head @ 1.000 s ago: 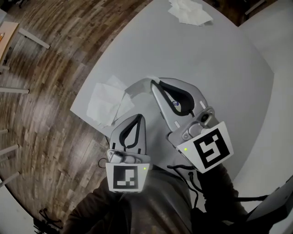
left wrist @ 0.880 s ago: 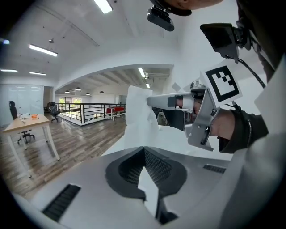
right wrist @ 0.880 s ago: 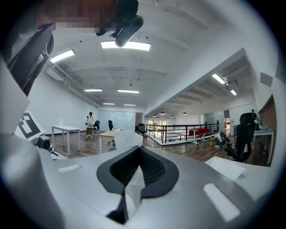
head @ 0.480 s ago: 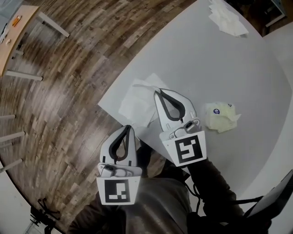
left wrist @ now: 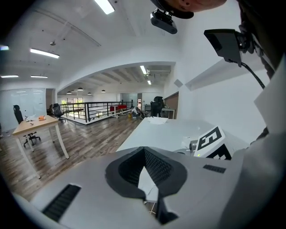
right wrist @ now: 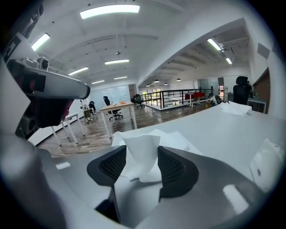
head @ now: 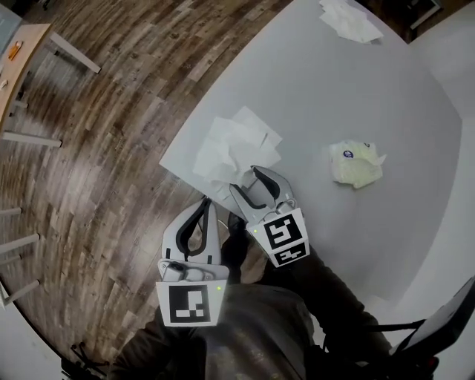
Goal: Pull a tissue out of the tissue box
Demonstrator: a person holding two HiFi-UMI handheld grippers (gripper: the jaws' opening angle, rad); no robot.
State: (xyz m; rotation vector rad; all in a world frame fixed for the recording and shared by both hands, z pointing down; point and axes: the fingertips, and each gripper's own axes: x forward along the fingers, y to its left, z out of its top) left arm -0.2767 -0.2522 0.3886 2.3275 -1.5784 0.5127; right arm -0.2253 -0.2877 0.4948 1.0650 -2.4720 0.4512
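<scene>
Table (head: 356, 96); tissue (right wrist: 142, 141) between just-opened jaws of right hand-held gripper (right wrist: 143, 154), its view only.

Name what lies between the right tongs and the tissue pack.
Bare grey table reaches to the tissue pack, seen in the head view. The right tongs have just been opening their jaws, with a loose tissue between them.

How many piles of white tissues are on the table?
2. The near pile lies at the corner of the table closest to the person. The far pile sits at the table's far edge. More may lie outside the picture.
</scene>
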